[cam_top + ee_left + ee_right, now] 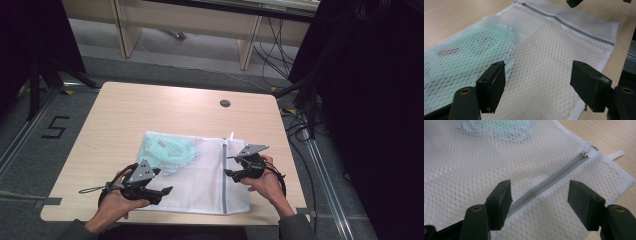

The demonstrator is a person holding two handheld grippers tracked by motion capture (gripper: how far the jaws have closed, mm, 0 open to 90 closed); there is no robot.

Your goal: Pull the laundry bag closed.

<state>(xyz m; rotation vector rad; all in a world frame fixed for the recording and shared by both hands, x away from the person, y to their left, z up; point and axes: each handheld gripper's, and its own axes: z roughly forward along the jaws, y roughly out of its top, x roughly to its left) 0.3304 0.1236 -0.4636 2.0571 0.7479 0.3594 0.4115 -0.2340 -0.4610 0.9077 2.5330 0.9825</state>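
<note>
A white mesh laundry bag [200, 185] lies flat on the wooden table [150, 110], with a pale green garment [167, 150] inside its far left part. A grey zipper [224, 175] runs along its right side, the pull [585, 151] at the far end. My left gripper [162, 182] hovers at the bag's near left corner, open, with mesh [544, 50] and the garment [474, 47] ahead of its jaws. My right gripper [229, 166] stands open over the zipper [554, 178], nothing pinched between its pads.
A round cable hole [225, 103] sits at the table's far edge. Bare wood surrounds the bag on the left and far sides. Black stands [37, 75] and cables [300, 125] flank the table on the floor. A small white tag [616, 155] sticks out past the zipper end.
</note>
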